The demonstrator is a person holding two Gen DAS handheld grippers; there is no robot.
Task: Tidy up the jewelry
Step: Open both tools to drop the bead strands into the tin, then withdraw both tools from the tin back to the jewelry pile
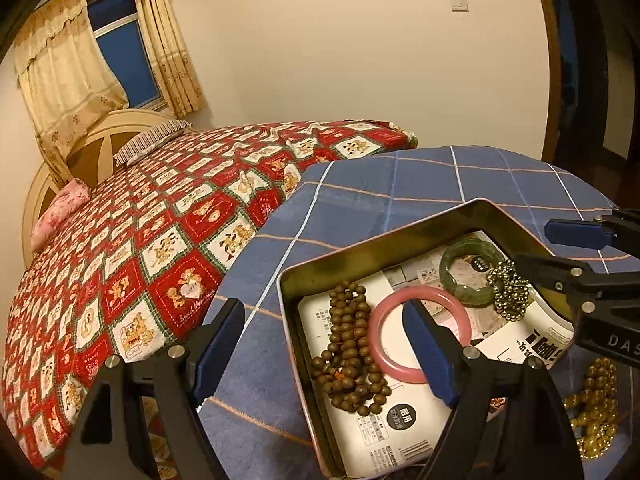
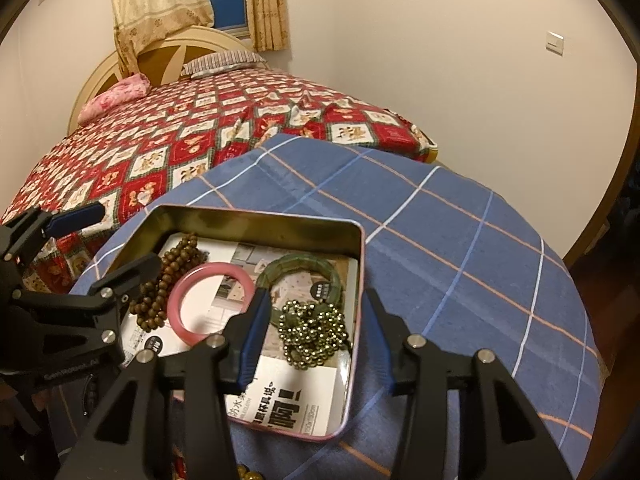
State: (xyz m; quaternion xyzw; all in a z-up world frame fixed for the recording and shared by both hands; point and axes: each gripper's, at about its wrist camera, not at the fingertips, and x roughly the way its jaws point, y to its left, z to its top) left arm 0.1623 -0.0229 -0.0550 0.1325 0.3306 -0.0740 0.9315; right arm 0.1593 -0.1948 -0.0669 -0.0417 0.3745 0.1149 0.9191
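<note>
From your left wrist camera, the tin box (image 1: 400,240) sits on the blue checked cloth (image 1: 360,192) as the collecting place, lined with printed paper, and four pieces are already in it: brown wooden beads (image 1: 348,344), the pink bangle (image 1: 416,332), the green bangle (image 1: 468,272) and a bunched metallic bead chain (image 1: 510,288). Your left gripper (image 1: 324,344) hangs spread wide over the box's near-left corner, holding nothing, one finger outside the wall, the other over the pink bangle. Golden beads (image 1: 592,404) lie on the cloth outside the box, likely what's left to sort.

Over to your right wrist camera: the right gripper (image 2: 316,340) is parted wide too, empty, straddling the box's right wall (image 2: 362,280), with its left finger just beside the metallic bead chain (image 2: 312,332). That looks like a fresh release, though I can't confirm it. A few golden beads (image 2: 248,472) peek in at the bottom edge.
</note>
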